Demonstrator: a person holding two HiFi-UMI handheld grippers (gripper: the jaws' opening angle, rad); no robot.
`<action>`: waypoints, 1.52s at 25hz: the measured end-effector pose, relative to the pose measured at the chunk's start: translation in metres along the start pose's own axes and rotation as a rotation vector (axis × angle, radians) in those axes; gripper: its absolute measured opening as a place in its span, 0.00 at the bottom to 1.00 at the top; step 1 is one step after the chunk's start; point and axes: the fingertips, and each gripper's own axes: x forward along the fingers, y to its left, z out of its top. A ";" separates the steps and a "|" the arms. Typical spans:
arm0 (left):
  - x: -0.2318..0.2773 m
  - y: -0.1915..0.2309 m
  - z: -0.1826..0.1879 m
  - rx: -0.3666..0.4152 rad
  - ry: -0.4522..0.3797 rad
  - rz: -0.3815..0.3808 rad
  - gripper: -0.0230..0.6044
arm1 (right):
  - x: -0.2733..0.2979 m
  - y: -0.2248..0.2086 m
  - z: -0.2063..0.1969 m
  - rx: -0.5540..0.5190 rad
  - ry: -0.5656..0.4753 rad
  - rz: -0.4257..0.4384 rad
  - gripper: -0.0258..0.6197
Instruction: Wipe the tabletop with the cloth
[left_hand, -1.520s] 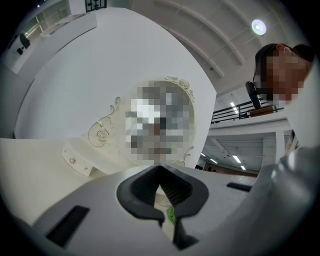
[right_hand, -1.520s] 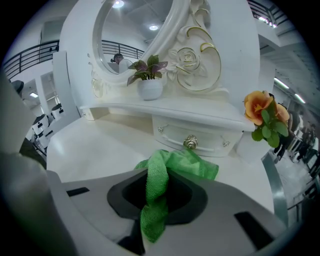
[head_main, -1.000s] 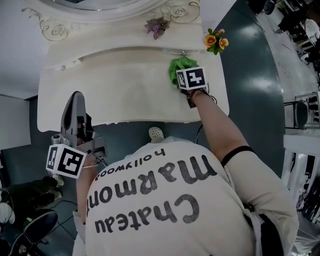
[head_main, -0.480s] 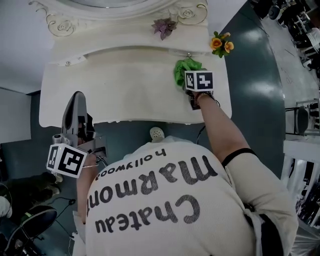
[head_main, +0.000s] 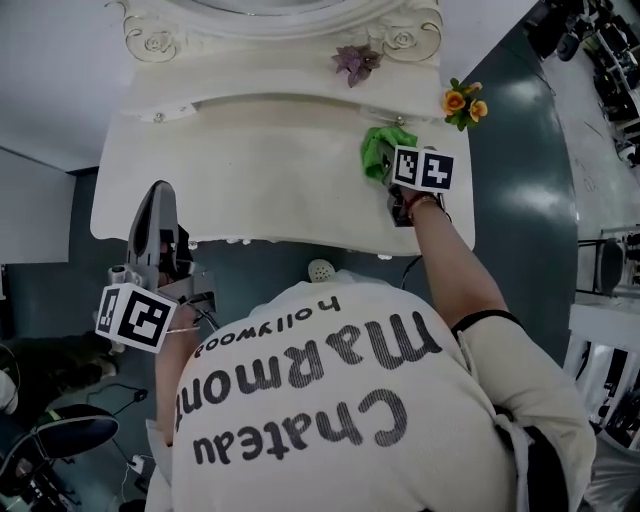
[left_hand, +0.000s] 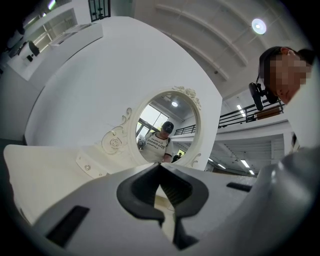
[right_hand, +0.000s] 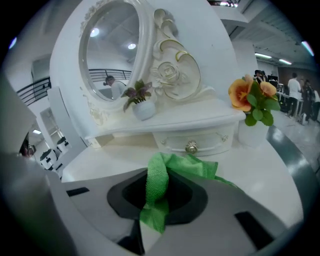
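Nearest the head camera is the person's back in a pale printed shirt. The left arm is bent in close to the body. It holds the left gripper off the front left edge of the table, over the dark floor, with its marker cube low and its jaws pointing up toward the table. In the left gripper view the left gripper's jaw tips meet and nothing sits between them. They aim at the oval mirror behind the table.

The right arm reaches forward, nearly straight, with the forearm crossing the table's front edge at the right. The right gripper is down at the tabletop, in its right rear part. Its jaws are closed on the green cloth. In the right gripper view a folded strip of cloth runs up between the jaws of the right gripper, and the rest of it bunches on the tabletop just ahead.

Just beyond the cloth is a small drawer with a round knob. To its right stands a pot of orange flowers. On the shelf above is a small purple plant, with the mirror frame behind it.
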 end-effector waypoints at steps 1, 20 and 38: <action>-0.001 0.001 0.002 0.000 -0.003 0.003 0.05 | -0.002 0.011 0.006 0.005 -0.027 0.035 0.16; -0.058 0.025 0.019 0.001 -0.059 0.130 0.05 | 0.041 0.179 -0.031 -0.203 0.146 0.332 0.16; -0.075 0.034 0.022 -0.010 -0.059 0.159 0.05 | 0.058 0.178 -0.051 -0.405 0.202 0.257 0.16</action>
